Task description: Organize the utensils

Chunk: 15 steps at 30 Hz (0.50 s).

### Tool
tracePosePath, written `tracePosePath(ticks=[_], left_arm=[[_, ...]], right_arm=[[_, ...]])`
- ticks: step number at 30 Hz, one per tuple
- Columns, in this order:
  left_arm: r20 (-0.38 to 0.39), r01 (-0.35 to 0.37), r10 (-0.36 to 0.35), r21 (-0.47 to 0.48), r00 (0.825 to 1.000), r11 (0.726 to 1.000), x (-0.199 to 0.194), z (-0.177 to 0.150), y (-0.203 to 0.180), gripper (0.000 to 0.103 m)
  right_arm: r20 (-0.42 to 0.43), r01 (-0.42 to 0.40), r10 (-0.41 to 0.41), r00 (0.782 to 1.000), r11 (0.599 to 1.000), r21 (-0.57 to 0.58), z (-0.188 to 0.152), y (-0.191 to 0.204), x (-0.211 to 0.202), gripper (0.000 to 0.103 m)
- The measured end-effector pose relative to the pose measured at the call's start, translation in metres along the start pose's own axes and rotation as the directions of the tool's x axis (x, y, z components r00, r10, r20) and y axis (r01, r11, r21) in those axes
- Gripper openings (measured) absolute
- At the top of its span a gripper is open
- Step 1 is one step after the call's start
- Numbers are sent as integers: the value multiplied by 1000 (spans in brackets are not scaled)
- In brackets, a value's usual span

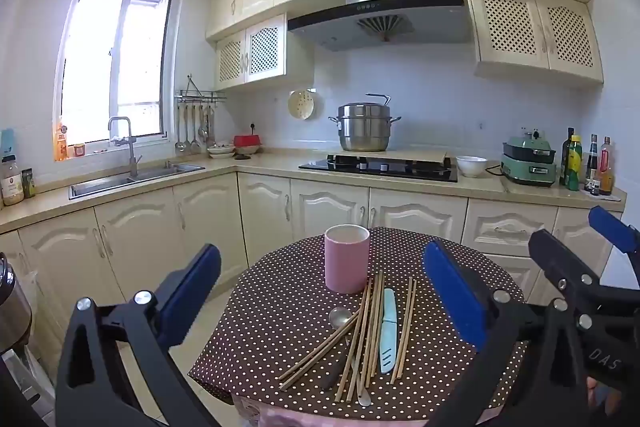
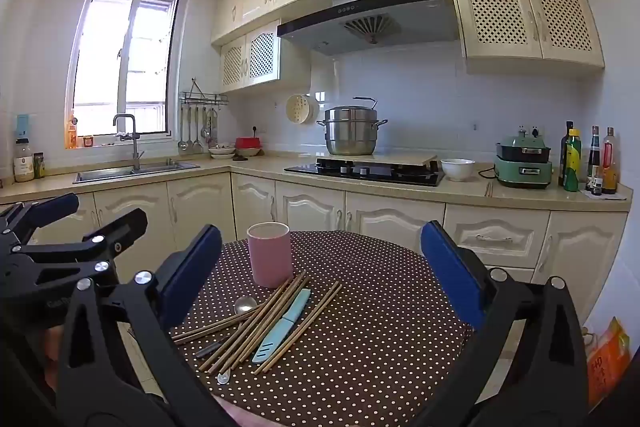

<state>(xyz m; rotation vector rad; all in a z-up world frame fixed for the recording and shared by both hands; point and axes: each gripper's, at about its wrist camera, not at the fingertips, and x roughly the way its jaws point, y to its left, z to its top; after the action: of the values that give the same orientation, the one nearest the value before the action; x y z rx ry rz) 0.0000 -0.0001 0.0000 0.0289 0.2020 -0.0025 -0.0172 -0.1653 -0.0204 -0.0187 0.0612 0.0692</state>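
Observation:
A round table under a brown polka-dot cloth carries a pink cup, standing upright. In front of the cup several wooden chopsticks lie in a loose pile. With them lie a light blue sheathed knife and a metal spoon. My left gripper hovers open before the table, holding nothing. To its right, my right gripper is also open with nothing between its fingers.
Behind the table runs an L-shaped counter with a sink, a hob bearing a steel pot, a white bowl, a green cooker and bottles. An orange packet sits low at the right.

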Motion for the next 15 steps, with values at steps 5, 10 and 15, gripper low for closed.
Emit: tracePosePath(ticks=[5,10,15], left_arm=[[6,0,0,-3,1000,1000,-1,0,0,99],[2,-2,2,-1,1000,1000,0,0,0,99],[1,-2,2,-2,1000,1000,0,0,0,99]], right_arm=[[-3,-1,1,1000,1000,2,0,0,1,98],[-3,-2,2,1000,1000,4,2,2,0,98],[-6,0,0,1000,1000,4,-1,2,4,98]])
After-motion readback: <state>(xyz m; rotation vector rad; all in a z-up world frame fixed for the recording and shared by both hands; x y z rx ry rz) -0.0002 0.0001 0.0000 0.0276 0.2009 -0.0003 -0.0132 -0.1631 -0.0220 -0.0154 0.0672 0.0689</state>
